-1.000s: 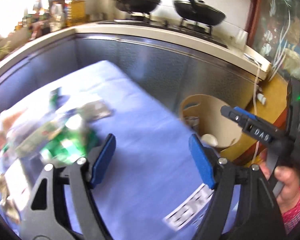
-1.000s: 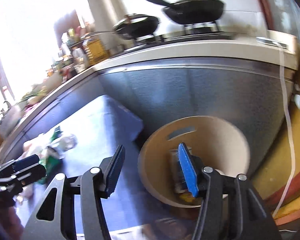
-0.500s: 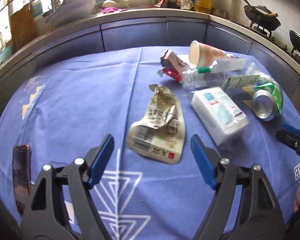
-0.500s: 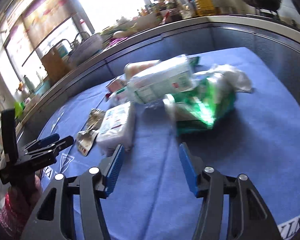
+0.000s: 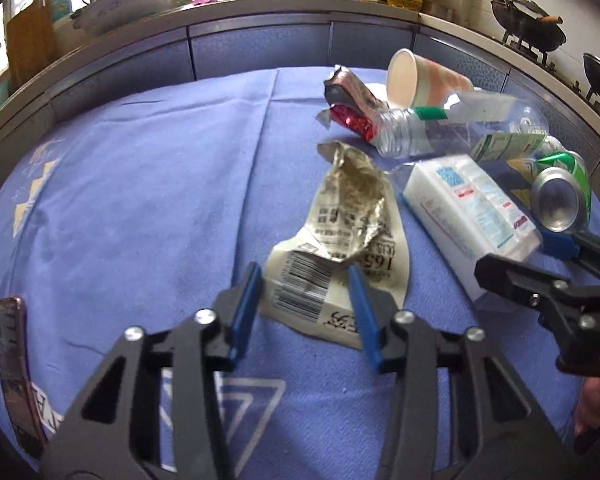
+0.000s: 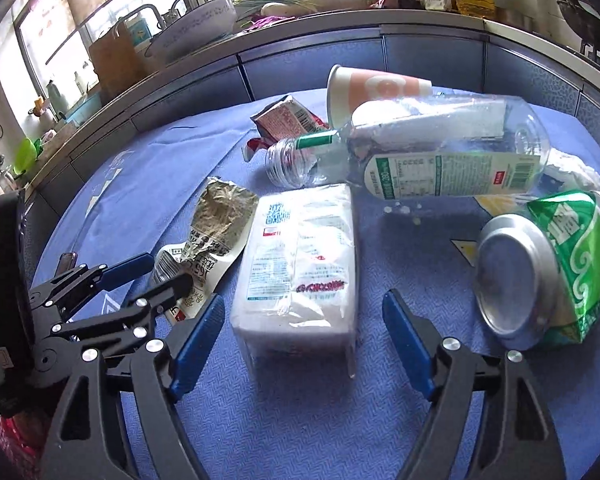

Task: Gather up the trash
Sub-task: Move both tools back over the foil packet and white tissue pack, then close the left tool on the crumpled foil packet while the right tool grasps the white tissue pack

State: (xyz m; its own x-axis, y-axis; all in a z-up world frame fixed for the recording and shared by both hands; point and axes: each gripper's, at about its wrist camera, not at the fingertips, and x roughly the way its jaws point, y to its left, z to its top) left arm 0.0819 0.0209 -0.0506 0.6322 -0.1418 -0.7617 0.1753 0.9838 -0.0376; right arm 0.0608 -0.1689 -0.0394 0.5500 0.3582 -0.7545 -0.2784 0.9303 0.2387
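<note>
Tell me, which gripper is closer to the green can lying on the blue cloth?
The right gripper. The green can lies just past its outer finger, while its closing jaws straddle the white tissue pack. The left gripper is farther off, closing around the crumpled wrapper.

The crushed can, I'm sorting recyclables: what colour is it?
Green with white patterning, bare silver base; the can shows best in the right wrist view.

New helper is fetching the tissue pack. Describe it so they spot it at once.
On the blue tablecloth, look in the trash pile's near edge. The white plastic-wrapped tissue pack lies flat between the crumpled beige wrapper and the green can; it is the only soft rectangular block.
</note>
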